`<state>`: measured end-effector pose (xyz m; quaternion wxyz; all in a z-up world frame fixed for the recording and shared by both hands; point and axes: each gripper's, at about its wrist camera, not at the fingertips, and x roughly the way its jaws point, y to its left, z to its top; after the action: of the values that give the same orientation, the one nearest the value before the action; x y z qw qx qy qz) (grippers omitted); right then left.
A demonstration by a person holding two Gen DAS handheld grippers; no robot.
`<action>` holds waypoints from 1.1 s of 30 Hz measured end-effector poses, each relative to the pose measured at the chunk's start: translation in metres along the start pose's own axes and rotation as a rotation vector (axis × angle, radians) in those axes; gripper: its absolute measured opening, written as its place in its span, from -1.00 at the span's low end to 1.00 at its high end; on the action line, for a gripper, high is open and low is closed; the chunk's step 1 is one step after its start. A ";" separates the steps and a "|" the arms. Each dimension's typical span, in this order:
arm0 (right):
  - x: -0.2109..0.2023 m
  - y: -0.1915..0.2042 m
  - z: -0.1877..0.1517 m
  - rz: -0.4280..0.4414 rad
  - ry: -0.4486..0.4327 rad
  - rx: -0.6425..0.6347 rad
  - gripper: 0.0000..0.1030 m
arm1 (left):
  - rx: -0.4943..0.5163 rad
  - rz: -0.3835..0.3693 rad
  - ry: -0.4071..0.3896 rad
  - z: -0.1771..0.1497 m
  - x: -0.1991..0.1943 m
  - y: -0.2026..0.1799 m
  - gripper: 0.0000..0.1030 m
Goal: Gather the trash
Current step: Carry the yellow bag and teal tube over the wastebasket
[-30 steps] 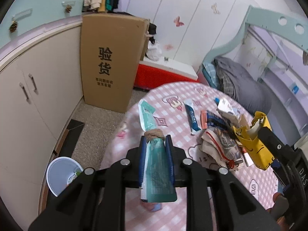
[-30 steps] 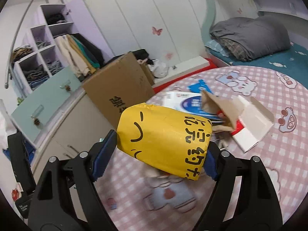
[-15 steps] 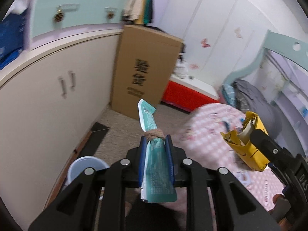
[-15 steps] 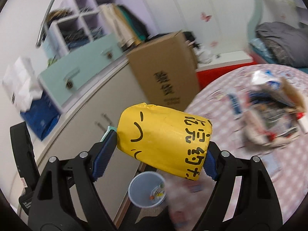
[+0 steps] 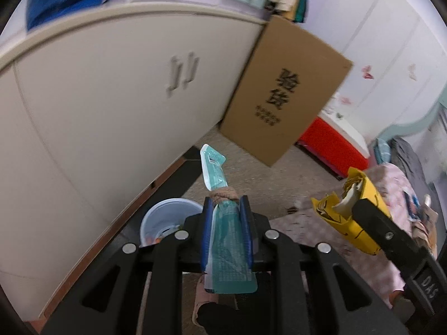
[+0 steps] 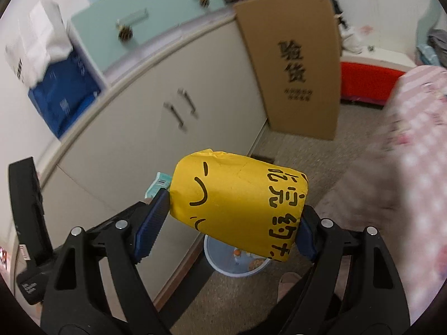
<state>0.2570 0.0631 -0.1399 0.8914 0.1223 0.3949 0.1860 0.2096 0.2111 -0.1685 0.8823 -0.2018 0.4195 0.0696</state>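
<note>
— Both views have swung off the pink checked bench (image 6: pixel 419 145) toward the cream cabinet doors (image 5: pixel 111 117); what does the left gripper (image 5: pixel 226 217) carry?
— It is clamped on a flat teal plastic sachet (image 5: pixel 227 240), whose torn neck sticks out toward 12 o'clock past the blue pads (image 5: pixel 207 231).
— And the right gripper (image 6: pixel 232 217)?
— Closed on a crumpled yellow paper wrapper with black characters (image 6: pixel 237 203), squeezed from both sides. From the left wrist camera that wrapper (image 5: pixel 354 209) shows at 3 o'clock, its open end up.
— Where is the bin?
— A round pale-blue plastic bin (image 5: pixel 164 217) stands on the speckled floor (image 5: pixel 279 184) beside the cabinet base. In the left view it lies at 9 o'clock of the sachet, partly hidden by the gripper. In the right view its rim (image 6: pixel 240 270) peeks out directly below the yellow wrapper, with bits of rubbish inside.
— Anything else nearby?
— A tall brown cardboard box with printed characters (image 6: pixel 293 64) leans on the cabinet at 1 o'clock.
</note>
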 end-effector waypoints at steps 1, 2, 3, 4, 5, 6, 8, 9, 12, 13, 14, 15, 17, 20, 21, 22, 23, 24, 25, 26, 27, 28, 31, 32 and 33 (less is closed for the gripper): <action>0.013 0.004 -0.002 0.010 0.019 -0.005 0.52 | -0.010 0.012 0.004 0.001 0.004 0.007 -0.64; 0.027 0.007 -0.004 0.023 0.039 -0.008 0.52 | -0.018 0.022 0.006 0.001 0.007 0.013 -0.64; 0.036 0.009 -0.006 0.032 0.053 -0.010 0.54 | -0.030 0.038 0.009 0.002 0.011 0.021 -0.64; 0.048 0.012 -0.008 0.044 0.068 -0.015 0.55 | -0.038 0.053 0.011 0.004 0.015 0.027 -0.64; 0.060 0.015 -0.010 0.054 0.082 -0.017 0.56 | -0.046 0.072 0.013 0.005 0.020 0.034 -0.64; 0.072 0.016 -0.012 0.054 0.100 -0.014 0.66 | -0.051 0.084 0.015 0.006 0.023 0.039 -0.64; 0.088 0.016 -0.016 0.048 0.130 0.005 0.81 | -0.060 0.109 0.020 0.007 0.030 0.048 -0.64; 0.094 0.015 -0.019 0.041 0.135 0.017 0.81 | -0.064 0.121 0.025 0.007 0.034 0.053 -0.64; 0.101 0.010 -0.029 0.031 0.147 0.033 0.84 | -0.071 0.128 0.050 0.005 0.047 0.061 -0.64; 0.103 0.009 -0.033 0.025 0.146 0.034 0.84 | -0.072 0.132 0.055 0.004 0.050 0.062 -0.64; 0.104 0.007 -0.037 0.010 0.140 0.034 0.84 | -0.071 0.134 0.060 0.003 0.054 0.063 -0.64; 0.106 0.006 -0.040 -0.002 0.135 0.037 0.84 | -0.071 0.134 0.066 0.002 0.057 0.063 -0.64; 0.107 0.001 -0.046 -0.026 0.117 0.037 0.84 | -0.070 0.132 0.080 0.000 0.062 0.062 -0.63; 0.105 -0.012 -0.049 -0.033 0.112 0.075 0.84 | -0.060 0.132 0.091 -0.003 0.068 0.057 -0.63; 0.103 -0.015 -0.049 -0.034 0.108 0.086 0.85 | -0.056 0.133 0.095 -0.004 0.070 0.056 -0.63; 0.101 -0.019 -0.049 -0.046 0.102 0.099 0.85 | -0.055 0.133 0.098 -0.004 0.072 0.055 -0.63; 0.100 -0.023 -0.050 -0.049 0.097 0.116 0.86 | -0.054 0.133 0.101 -0.005 0.073 0.054 -0.63; 0.098 -0.027 -0.051 -0.050 0.094 0.136 0.86 | -0.054 0.132 0.104 -0.006 0.074 0.054 -0.63; 0.095 -0.032 -0.052 -0.058 0.085 0.159 0.86 | -0.053 0.131 0.107 -0.007 0.075 0.053 -0.63; 0.093 -0.033 -0.052 -0.073 0.074 0.165 0.86 | -0.050 0.131 0.111 -0.007 0.077 0.052 -0.63; 0.092 -0.034 -0.052 -0.087 0.065 0.166 0.86 | -0.048 0.131 0.113 -0.007 0.078 0.051 -0.63; 0.090 -0.034 -0.052 -0.103 0.055 0.162 0.86 | -0.047 0.131 0.116 -0.008 0.079 0.050 -0.63; 0.086 -0.033 -0.052 -0.138 0.033 0.150 0.86 | -0.039 0.130 0.126 -0.007 0.084 0.047 -0.63; 0.086 -0.033 -0.052 -0.143 0.029 0.149 0.86 | -0.035 0.130 0.128 -0.007 0.085 0.047 -0.63; 0.085 -0.033 -0.052 -0.151 0.024 0.147 0.86 | -0.030 0.131 0.132 -0.008 0.087 0.045 -0.63</action>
<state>0.2781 0.0736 -0.2420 0.8867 0.1552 0.4261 0.0902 0.2462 0.2450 -0.2528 0.8433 -0.1910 0.4878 0.1200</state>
